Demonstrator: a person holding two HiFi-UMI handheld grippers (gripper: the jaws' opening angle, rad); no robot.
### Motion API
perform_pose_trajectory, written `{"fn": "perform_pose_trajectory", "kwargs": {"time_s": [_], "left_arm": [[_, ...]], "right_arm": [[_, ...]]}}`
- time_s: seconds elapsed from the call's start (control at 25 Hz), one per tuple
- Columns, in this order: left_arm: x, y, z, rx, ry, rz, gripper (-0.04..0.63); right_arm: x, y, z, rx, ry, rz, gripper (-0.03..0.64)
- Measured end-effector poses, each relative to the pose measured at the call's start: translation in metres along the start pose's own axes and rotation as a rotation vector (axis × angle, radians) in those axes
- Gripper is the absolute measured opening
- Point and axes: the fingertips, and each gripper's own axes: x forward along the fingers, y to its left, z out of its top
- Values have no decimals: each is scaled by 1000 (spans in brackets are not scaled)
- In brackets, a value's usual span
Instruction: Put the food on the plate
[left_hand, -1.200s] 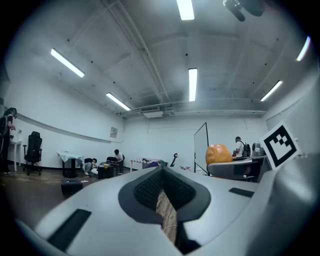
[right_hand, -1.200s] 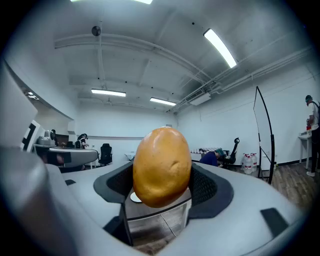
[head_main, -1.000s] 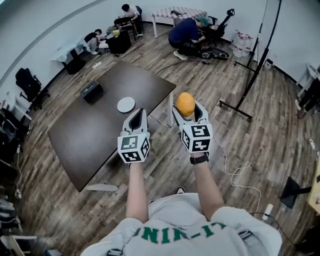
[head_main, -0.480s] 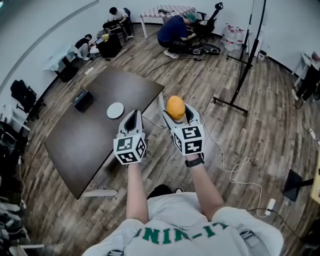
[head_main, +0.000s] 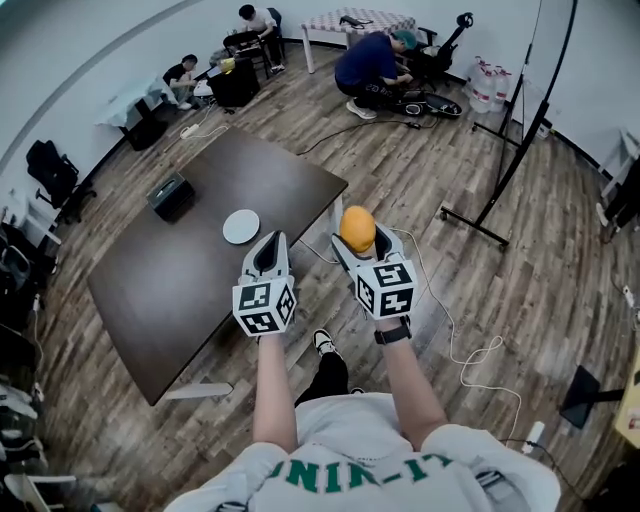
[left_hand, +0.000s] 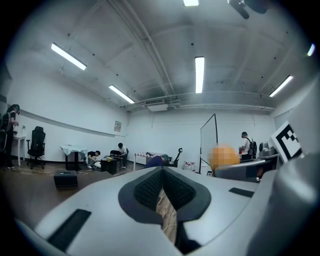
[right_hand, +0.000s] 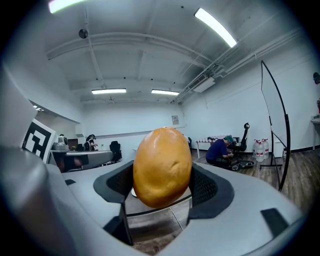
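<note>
Both grippers have come nearer the dark surface (head_main: 170, 290) since the earlier frame. Left gripper (head_main: 266, 252): fingers closed together, nothing between them. Right gripper (head_main: 358, 240): fingers clamped on the orange food (head_main: 357, 228), held over the floor just off the surface's edge. White plate (head_main: 241, 226) lies on the surface ahead of the left gripper, with a black box (head_main: 169, 196) beyond it.

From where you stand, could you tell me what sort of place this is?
Probably an open lab or workshop room: a lone dark table on plank flooring, people crouched over equipment by the far wall, and a tall black stand with trailing cables.
</note>
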Motion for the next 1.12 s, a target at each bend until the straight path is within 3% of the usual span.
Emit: {"fn": "perform_pose_trajectory", "kwargs": {"time_s": [0.24,0.36,0.48,0.64,0.76,1.12], "left_arm": [[56,85,3,-29,-21,77,15],[76,141,8,-60,-30,116,15],[96,188,15,-110,-36,96,15],[112,252,20,-122,-59,168,15],[120,290,13,-162,-61,215,15],[109,372,-11,-183,-25,349,15]], "right_arm": [[108,16,10,-31,34,72,336],[170,46,14,-37,51,148,336],[226,80,18,-41,73,231,336],[288,116,20,-79,101,319,336],[326,133,15,-87,132,363,336],[401,190,-7,-71,191,501,336]]}}
